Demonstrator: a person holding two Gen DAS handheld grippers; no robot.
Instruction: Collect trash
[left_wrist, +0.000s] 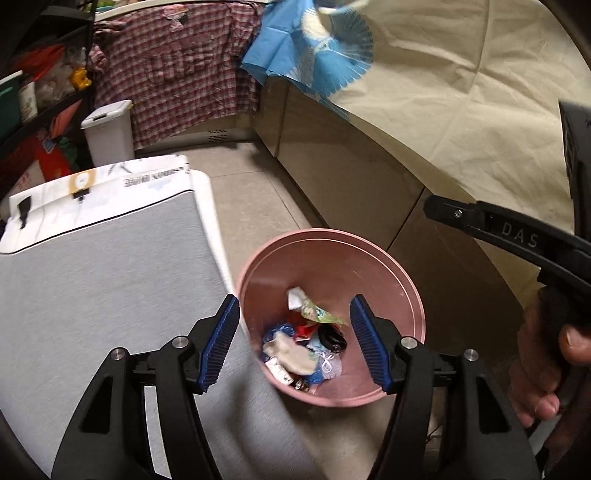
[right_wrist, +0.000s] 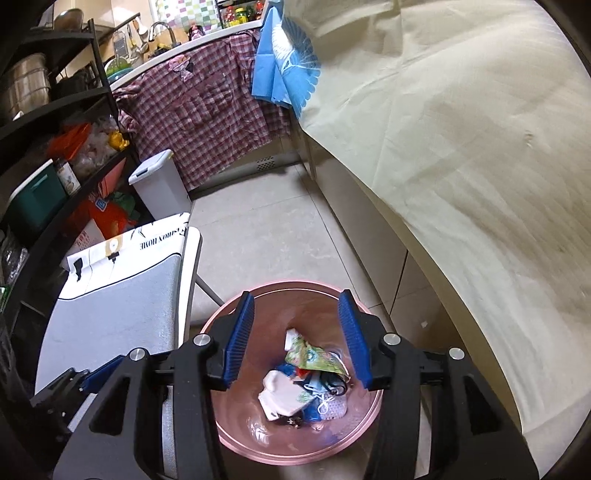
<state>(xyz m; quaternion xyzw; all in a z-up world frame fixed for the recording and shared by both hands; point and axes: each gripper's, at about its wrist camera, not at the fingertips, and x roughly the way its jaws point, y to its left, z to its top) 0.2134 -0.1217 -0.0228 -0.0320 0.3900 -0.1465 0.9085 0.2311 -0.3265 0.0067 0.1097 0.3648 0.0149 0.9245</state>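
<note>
A pink bin (left_wrist: 388, 291) (right_wrist: 295, 283) stands on the tiled floor and holds several pieces of trash. Among them are a green printed wrapper (left_wrist: 319, 314) (right_wrist: 314, 358), a crumpled white piece (left_wrist: 291, 354) (right_wrist: 284, 391) and blue scraps. My left gripper (left_wrist: 294, 299) hangs open over the bin's mouth, its blue pads apart with nothing between them. My right gripper (right_wrist: 296, 293) is also open and empty above the same bin. In the left wrist view a hand (left_wrist: 546, 369) grips the right tool's black handle at the right edge.
A grey-topped folding table (left_wrist: 92, 277) (right_wrist: 110, 314) stands just left of the bin. Beyond it are a small white lidded bin (left_wrist: 109, 133) (right_wrist: 160, 184) and cluttered dark shelves (right_wrist: 55, 147). A cream cloth (left_wrist: 461, 110) (right_wrist: 461, 184) drapes the counter on the right.
</note>
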